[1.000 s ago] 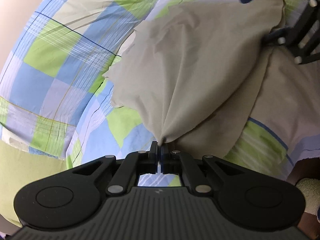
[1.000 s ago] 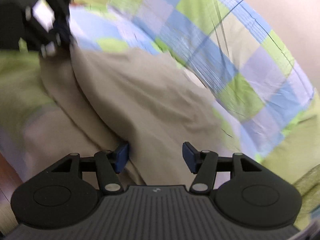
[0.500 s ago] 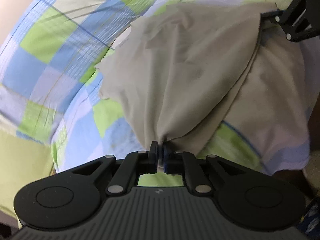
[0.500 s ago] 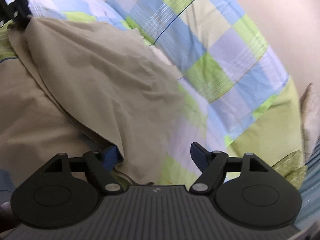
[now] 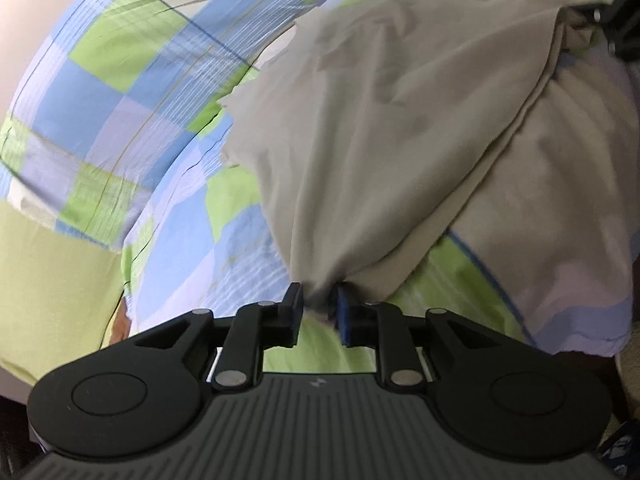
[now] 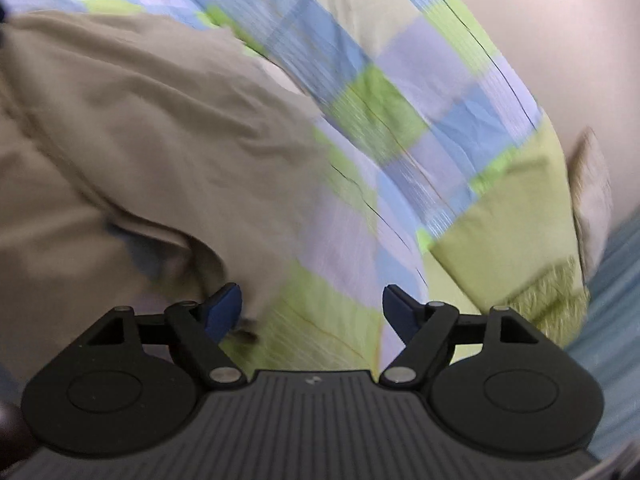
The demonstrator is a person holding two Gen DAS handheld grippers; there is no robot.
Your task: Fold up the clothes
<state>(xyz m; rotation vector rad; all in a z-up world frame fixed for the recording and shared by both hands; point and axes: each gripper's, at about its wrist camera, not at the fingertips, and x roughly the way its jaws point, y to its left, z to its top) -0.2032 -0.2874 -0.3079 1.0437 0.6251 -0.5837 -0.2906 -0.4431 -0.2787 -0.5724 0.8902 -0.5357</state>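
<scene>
A beige garment [image 5: 400,128] lies folded over itself on a checked blue, green and lilac bedsheet [image 5: 132,92]. My left gripper [image 5: 319,308] has its jaws a little apart, with a bunched corner of the garment still between them. My right gripper [image 6: 312,308] is wide open and empty; the garment's edge [image 6: 140,152] lies to its left, touching the left finger [image 6: 224,310]. The right gripper also shows at the top right of the left wrist view [image 5: 624,12], at the garment's far corner.
A plain light-green pillow or cover [image 6: 508,232] lies to the right of the sheet, with a pale wall [image 6: 560,32] behind. The bed's edge and a dark floor [image 5: 628,360] show at the right of the left wrist view.
My left gripper's jaws have parted from fully shut on the garment corner. My right gripper has opened wider and drawn away to the right of the garment. The folded layer has settled lower.
</scene>
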